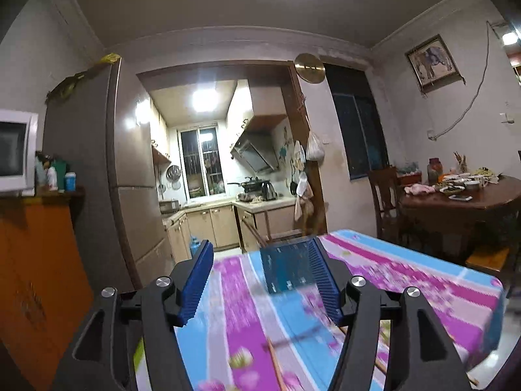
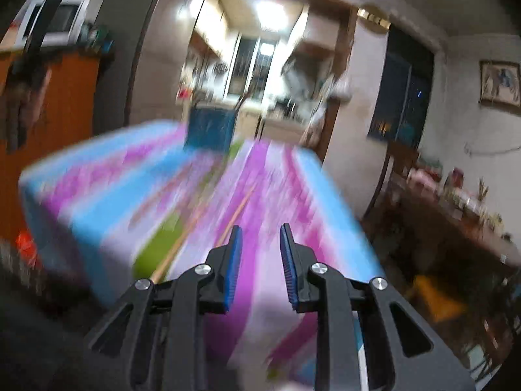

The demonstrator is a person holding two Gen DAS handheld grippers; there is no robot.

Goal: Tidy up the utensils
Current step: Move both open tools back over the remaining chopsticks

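A blue slotted utensil holder [image 1: 286,267] stands on a table under a pink and blue floral cloth [image 1: 423,277], with brown sticks poking out of its far side. My left gripper [image 1: 260,244] is open wide just in front of the holder, with nothing between its pads. Brown chopsticks [image 1: 276,365] lie on the cloth below it. The right wrist view is blurred: the holder [image 2: 211,127] sits at the cloth's [image 2: 97,179] far end and long chopsticks [image 2: 182,238] lie lengthwise. My right gripper [image 2: 261,228] hangs over the near cloth, its jaws a narrow gap apart and empty.
A tall grey fridge [image 1: 97,163] and an orange cabinet [image 1: 39,260] carrying a microwave [image 1: 13,153] stand to the left. At the right are a dark wooden dining table [image 1: 462,202] with dishes and a chair [image 1: 384,195]. A kitchen doorway lies behind.
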